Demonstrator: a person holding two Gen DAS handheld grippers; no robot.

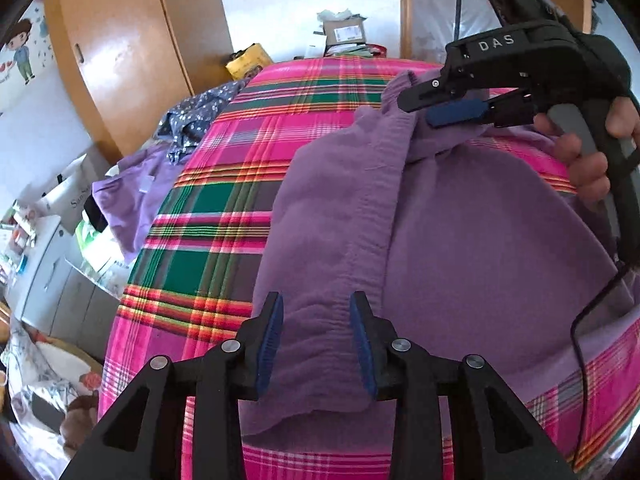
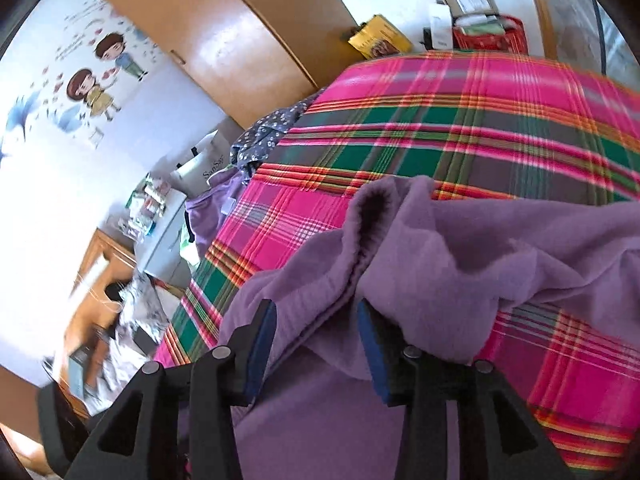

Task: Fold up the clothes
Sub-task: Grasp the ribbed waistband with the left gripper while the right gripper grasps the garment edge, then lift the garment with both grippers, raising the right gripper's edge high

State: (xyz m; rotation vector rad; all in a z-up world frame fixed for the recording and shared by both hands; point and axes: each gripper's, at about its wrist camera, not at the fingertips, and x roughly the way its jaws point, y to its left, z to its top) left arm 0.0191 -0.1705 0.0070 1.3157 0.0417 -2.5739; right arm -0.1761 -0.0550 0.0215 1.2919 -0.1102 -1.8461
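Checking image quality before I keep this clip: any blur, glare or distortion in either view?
Left wrist view: sharp, strong fisheye bending of the plaid bedcover, glare on the wardrobe door. Right wrist view: motion blur at left and far edges, purple garment soft, wall washed out.

Plaid-covered bed [image 1: 224, 200] under purple garment [image 1: 460, 240].

purple garments: 2 [image 1: 460, 240] [image 1: 132, 200] | floral garment: 1 [image 1: 200, 116] | plaid bedspread: 1 [image 1: 224, 208] | hand-held grippers: 2 [image 1: 316, 344] [image 2: 316, 344]
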